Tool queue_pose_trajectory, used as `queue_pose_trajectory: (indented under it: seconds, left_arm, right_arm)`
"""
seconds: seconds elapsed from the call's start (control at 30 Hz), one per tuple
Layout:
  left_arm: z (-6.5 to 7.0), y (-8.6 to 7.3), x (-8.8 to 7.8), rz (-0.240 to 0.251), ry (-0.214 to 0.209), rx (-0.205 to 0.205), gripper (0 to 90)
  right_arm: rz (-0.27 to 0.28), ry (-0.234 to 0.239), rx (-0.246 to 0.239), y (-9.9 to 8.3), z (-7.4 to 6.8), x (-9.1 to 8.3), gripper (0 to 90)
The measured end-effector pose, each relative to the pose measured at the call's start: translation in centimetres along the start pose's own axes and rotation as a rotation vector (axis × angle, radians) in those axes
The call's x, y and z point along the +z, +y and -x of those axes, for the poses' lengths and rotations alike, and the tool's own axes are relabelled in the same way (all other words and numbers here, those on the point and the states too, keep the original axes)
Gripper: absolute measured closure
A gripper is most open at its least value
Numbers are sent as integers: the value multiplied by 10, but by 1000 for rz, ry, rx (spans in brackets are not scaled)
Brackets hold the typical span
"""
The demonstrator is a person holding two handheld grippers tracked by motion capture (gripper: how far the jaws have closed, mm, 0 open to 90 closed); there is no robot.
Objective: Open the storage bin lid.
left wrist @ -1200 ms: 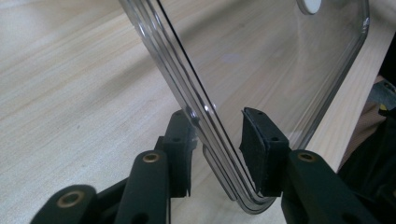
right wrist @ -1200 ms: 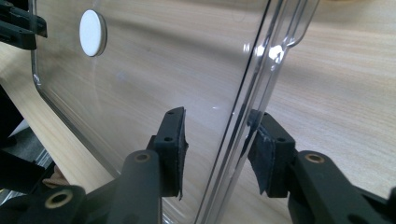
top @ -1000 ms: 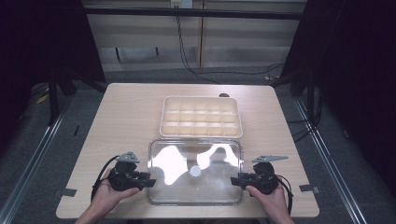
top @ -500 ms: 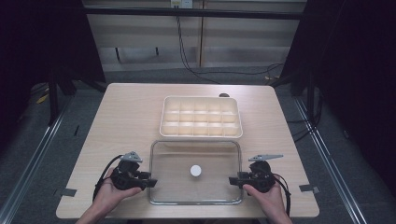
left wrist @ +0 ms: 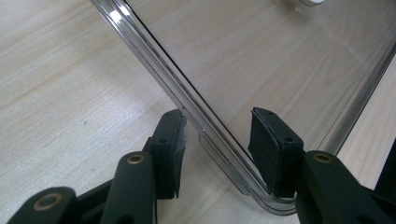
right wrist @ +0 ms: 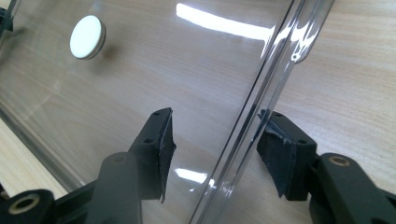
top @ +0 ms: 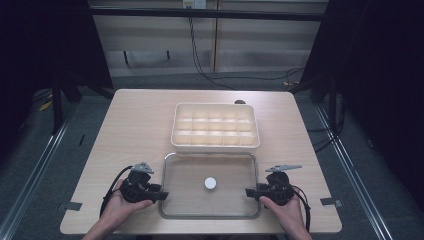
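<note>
While lying flat at lower centre of the high view, just below the cream compartment box (top: 215, 127), clear lid (top: 210, 185) straddled at both short edges. Left gripper (top: 161, 194) and right gripper (top: 248, 192) jaws just opened, part-open, pads off the rim (white knob (top: 210, 183) mid-lid). Bare table (top: 135, 130) either side.
</note>
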State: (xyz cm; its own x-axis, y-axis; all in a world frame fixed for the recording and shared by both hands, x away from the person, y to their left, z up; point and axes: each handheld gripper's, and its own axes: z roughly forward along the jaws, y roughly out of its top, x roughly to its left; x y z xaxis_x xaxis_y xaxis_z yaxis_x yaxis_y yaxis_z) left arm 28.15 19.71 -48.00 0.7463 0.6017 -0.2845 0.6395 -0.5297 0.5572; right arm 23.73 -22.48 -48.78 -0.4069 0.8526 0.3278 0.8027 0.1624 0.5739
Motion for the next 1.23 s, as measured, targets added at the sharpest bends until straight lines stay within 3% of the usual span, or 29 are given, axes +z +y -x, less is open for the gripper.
queue_pose_trajectory:
  seconds: [0.17,0.4,0.47,0.53,0.63,0.73,0.9,0.93,0.97,1.03,1.1,1.23]
  left_arm:
    - [-1,-1,4,-2,-19,-35,538]
    - [-2,-2,4,-2,-25,-22,524]
    - [-1,-3,4,5,11,-20,497]
    - [-3,-3,3,6,-5,-25,459]
    - [-4,-5,1,13,14,-44,434]
    - [-4,-8,-2,10,37,-21,397]
    - [-9,-12,-16,93,54,-14,333]
    - [-11,-12,-20,121,66,-27,331]
    - [-11,-13,-21,147,75,-52,331]
    - [-16,-15,-28,163,92,-52,329]
    - [-16,-17,-32,226,112,-92,333]
    - [-19,-18,-38,263,113,-73,331]
  right_arm:
    - [1,-59,-25,-1,-1,1,454]
    - [23,-48,-22,-2,1,2,396]
    - [31,-52,-23,-2,2,1,376]
    - [48,-52,-16,-2,4,-2,362]
    - [88,-29,-13,-2,8,-8,338]
    - [126,-14,-19,-3,12,-16,307]
    - [221,2,-40,-7,14,-34,279]
    - [219,-27,-43,-7,15,-39,271]
    - [219,-27,-43,-7,15,-39,253]
    - [235,-19,-37,-8,19,-45,246]
    - [250,-31,-38,-7,22,-49,235]
    - [275,-48,-46,-8,26,-55,171]
